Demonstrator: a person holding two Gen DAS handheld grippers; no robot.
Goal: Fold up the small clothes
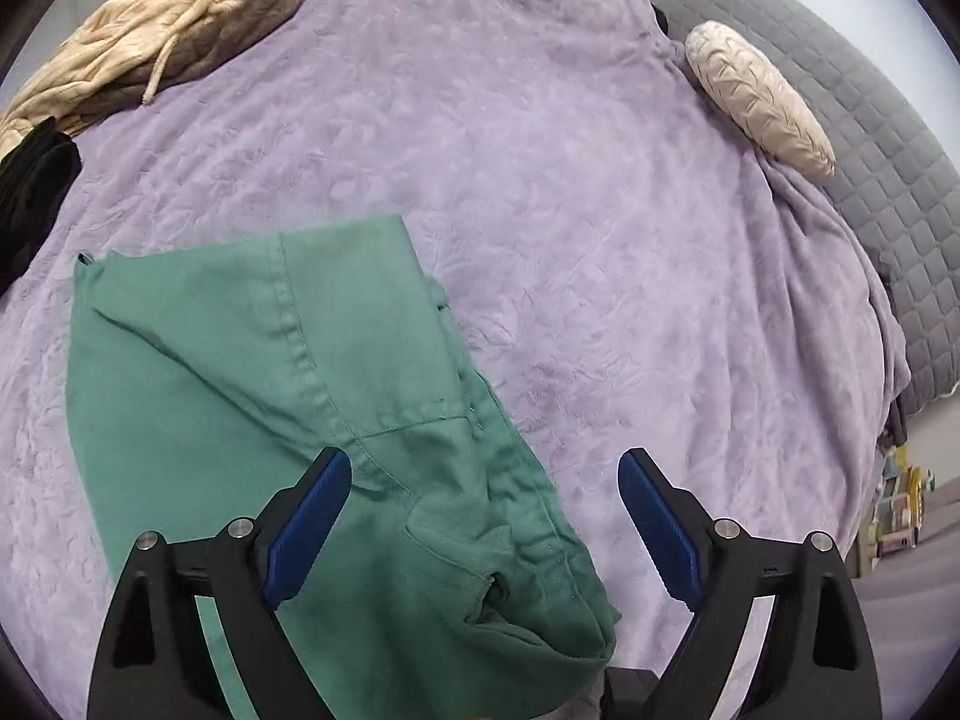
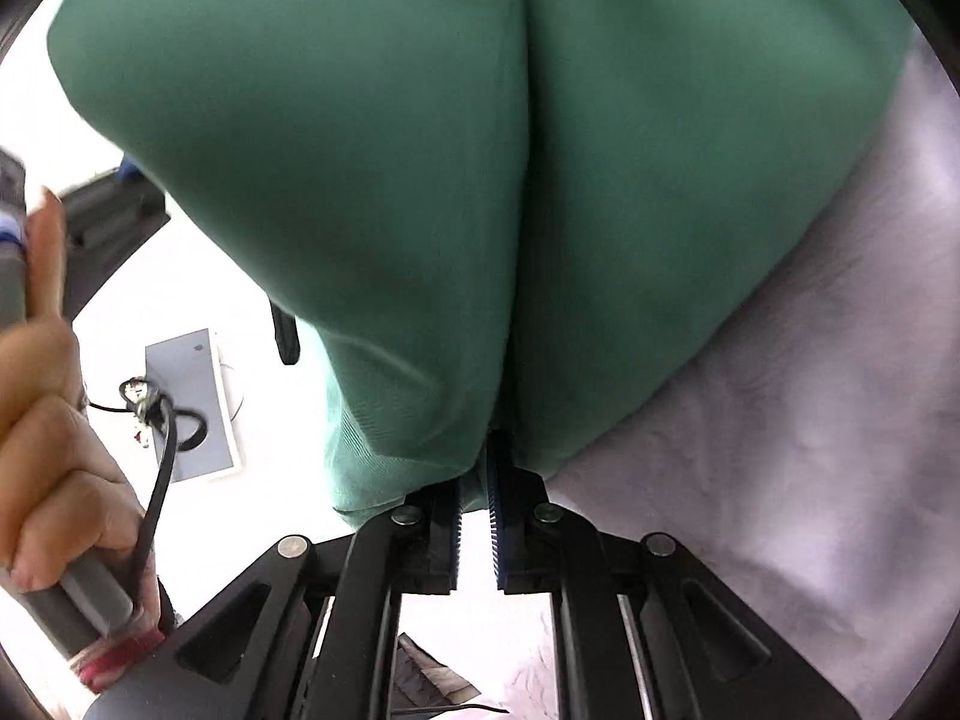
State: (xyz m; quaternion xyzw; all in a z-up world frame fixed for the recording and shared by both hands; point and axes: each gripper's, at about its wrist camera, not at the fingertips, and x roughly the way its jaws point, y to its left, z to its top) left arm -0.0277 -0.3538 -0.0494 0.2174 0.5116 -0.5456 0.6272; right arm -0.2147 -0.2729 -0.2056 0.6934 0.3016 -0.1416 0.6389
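Observation:
A green garment (image 1: pixel 270 360) lies partly folded on the lilac blanket (image 1: pixel 540 180), with a seam and a pocket showing. My left gripper (image 1: pixel 483 456) hangs over its right edge with the blue pads wide apart. Nothing is between them; the left pad (image 1: pixel 312 516) is above the cloth. In the right wrist view the same green garment (image 2: pixel 390 180) drapes over the fingertips and fills most of the frame. My right gripper (image 2: pixel 480 480) has its jaws nearly together, and a bunch of green cloth sits between the pad tips. A person's hand (image 2: pixel 42 420) grips a grey handle at the left.
A beige quilted cover (image 1: pixel 150 42) and a black cloth (image 1: pixel 30 192) lie at the bed's far left. A beige pillow (image 1: pixel 756 96) rests against a grey quilted cover (image 1: pixel 840 90) on the right. Beyond the bed edge, a grey slab (image 2: pixel 186 402) and a cable lie on the white floor.

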